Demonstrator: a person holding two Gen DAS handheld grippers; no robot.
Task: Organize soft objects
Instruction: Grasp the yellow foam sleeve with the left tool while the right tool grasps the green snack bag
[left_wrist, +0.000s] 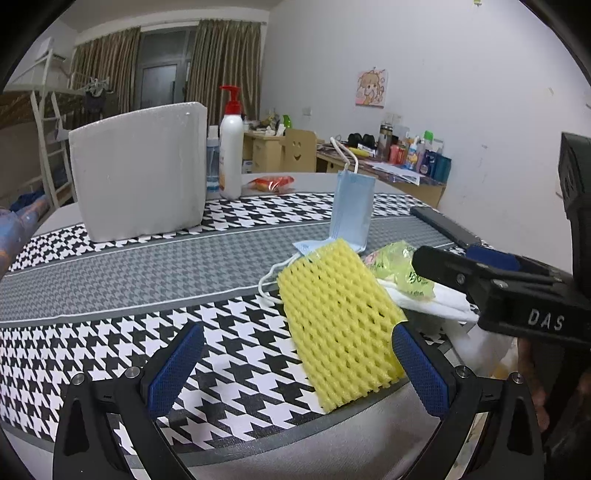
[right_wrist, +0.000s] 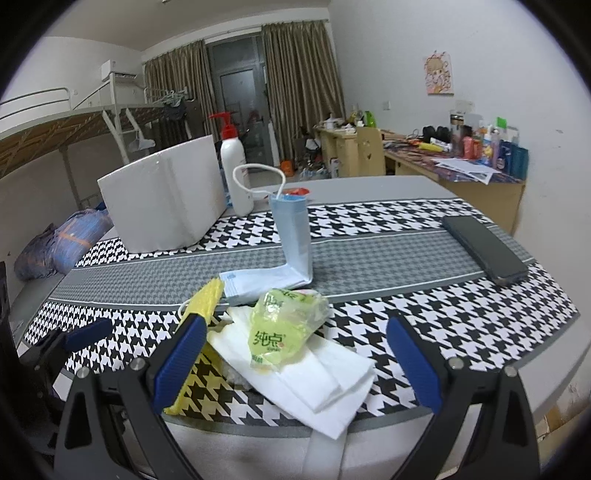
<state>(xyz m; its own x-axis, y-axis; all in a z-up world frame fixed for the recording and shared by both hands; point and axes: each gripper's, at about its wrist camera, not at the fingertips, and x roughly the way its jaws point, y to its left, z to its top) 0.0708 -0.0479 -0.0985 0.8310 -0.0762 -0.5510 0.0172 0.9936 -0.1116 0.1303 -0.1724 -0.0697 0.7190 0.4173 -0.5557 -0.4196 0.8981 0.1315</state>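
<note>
A yellow foam net sleeve (left_wrist: 341, 325) lies near the table's front edge; it also shows in the right wrist view (right_wrist: 207, 299). My left gripper (left_wrist: 295, 365) is open, its right finger touching the sleeve's right side. A blue face mask (left_wrist: 351, 210) stands bent upright behind it, also seen from the right wrist (right_wrist: 295, 236). A green tissue packet (right_wrist: 284, 328) lies on white folded tissues (right_wrist: 317, 384). My right gripper (right_wrist: 295, 365) is open around the tissues and packet, low over them.
A white foam box (left_wrist: 140, 170) stands at the back left with a red-capped pump bottle (left_wrist: 231, 147) beside it. A black phone (right_wrist: 484, 247) lies at the right on the houndstooth cloth (left_wrist: 110, 266). A red packet (left_wrist: 273, 182) lies behind the mask.
</note>
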